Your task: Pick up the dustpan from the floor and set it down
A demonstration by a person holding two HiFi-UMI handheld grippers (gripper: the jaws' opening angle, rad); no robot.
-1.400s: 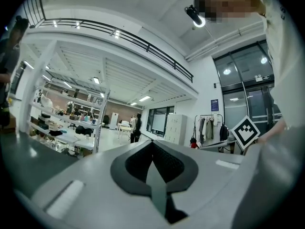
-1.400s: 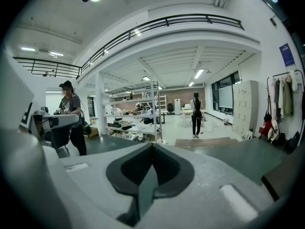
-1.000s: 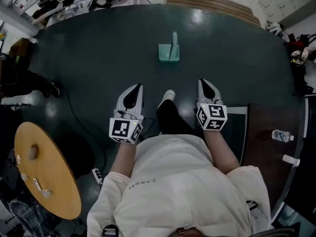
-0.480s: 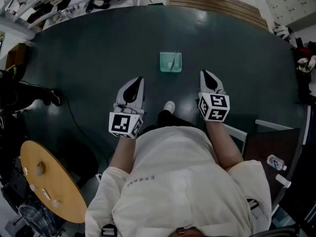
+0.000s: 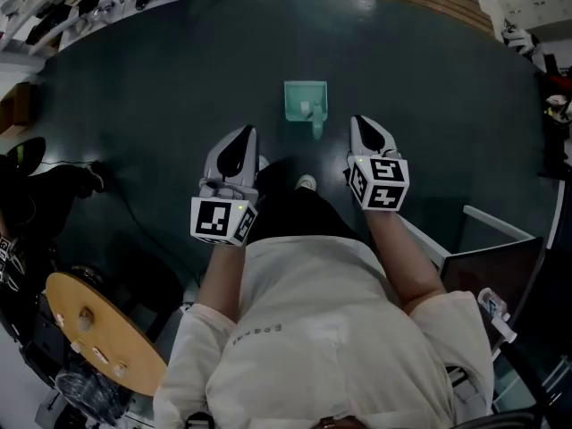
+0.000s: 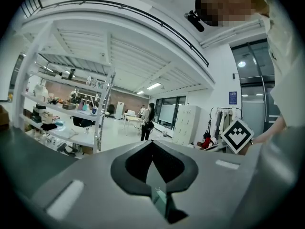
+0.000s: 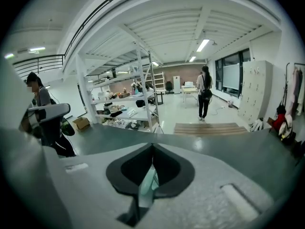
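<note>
Dark green floor (image 5: pixel 134 79), open workshop with shelving (image 7: pixel 125 109) beyond the dustpan (image 5: pixel 306 102); left claw (image 5: pixel 248 134) and right claw (image 5: pixel 357 121), both pressed together, flank its near end.

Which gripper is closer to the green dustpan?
Right, it seems. The right hand-held gripper is just right of the dustpan; the left hand-held gripper is farther off, lower left.

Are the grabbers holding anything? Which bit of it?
Nothing is held. The left hand-held gripper and right hand-held gripper are both shut and empty; the dustpan lies on the floor, untouched.
</note>
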